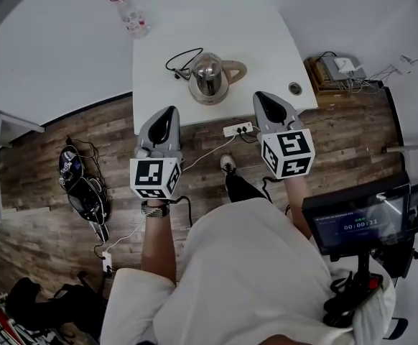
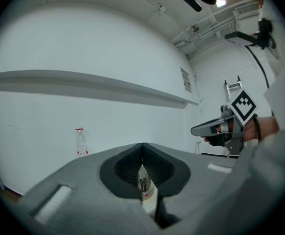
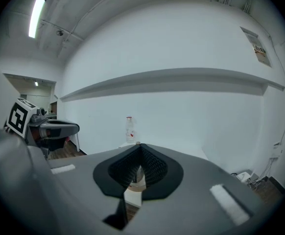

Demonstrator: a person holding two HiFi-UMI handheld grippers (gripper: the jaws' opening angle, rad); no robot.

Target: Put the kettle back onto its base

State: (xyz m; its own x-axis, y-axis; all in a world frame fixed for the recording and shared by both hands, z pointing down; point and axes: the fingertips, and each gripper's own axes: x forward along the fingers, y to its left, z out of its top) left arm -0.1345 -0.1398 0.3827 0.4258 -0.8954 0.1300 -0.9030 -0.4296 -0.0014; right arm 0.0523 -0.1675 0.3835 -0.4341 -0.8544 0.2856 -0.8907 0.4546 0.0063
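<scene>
Kettle (image 1: 209, 76) sits on its base (image 1: 207, 100) on the tabletop (image 1: 266, 27), ahead of and between both tools, touching neither. Left tool (image 1: 169, 112) is clenched on nothing; right tool (image 1: 261, 98) the same. Count: one kettle, one base, two tools, one bottle (image 1: 131, 16) at the far corner.

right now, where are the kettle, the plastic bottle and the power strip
kettle (image 1: 207, 75): head view, on its shiny steel top.
plastic bottle (image 1: 133, 21): head view, on the middle of its body.
power strip (image 1: 238, 129): head view, on its white top face.
</scene>
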